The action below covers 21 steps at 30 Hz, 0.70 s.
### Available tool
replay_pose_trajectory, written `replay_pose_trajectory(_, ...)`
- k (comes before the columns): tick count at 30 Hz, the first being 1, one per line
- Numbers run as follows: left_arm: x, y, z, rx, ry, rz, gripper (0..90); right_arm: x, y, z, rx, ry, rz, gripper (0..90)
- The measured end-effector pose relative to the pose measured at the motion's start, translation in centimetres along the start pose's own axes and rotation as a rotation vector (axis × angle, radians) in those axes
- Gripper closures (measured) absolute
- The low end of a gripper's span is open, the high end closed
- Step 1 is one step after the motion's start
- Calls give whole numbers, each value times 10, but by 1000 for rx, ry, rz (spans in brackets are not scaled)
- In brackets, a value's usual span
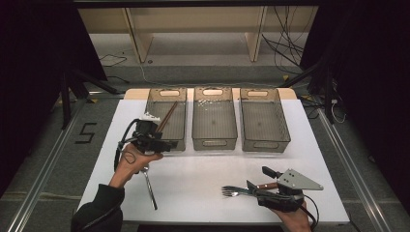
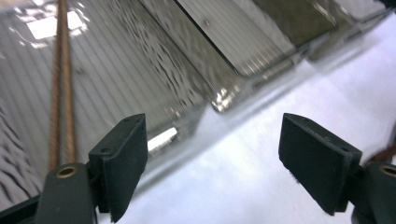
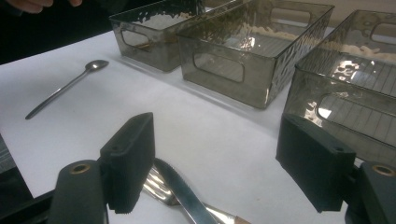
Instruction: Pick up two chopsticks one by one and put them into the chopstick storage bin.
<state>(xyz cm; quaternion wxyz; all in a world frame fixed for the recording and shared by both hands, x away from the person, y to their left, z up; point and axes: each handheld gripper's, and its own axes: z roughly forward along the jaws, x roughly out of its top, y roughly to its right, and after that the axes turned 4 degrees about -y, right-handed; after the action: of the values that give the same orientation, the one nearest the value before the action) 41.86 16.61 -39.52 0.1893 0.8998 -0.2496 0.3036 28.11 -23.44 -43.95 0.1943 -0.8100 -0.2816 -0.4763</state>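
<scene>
My left gripper (image 2: 212, 163) hangs with jaws apart and nothing between them, beside the left bin (image 1: 180, 125) holding chopsticks (image 1: 168, 117).

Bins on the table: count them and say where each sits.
3, in a row at the table's far side: left bin holding chopsticks, middle bin, right bin. None appear hidden.

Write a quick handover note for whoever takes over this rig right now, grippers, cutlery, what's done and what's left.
Left gripper: open, empty, at the near end of the left bin.
Right gripper: open, holding nothing, over the fork and knife near the table's front edge.
Done: chopsticks lie in the left bin.
Left: spoon, fork and knife are on the table; middle bin and right bin look empty.
</scene>
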Motion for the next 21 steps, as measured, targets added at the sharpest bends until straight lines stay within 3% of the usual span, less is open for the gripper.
replay_pose_trajectory(7,-21,7,6,-21,-21,15,229,0,-1,1,1,0,-3,287)
replay_pose_trajectory(21,-37,22,-2,-42,-12,73,237,0,-1,0,0,1,-2,287)
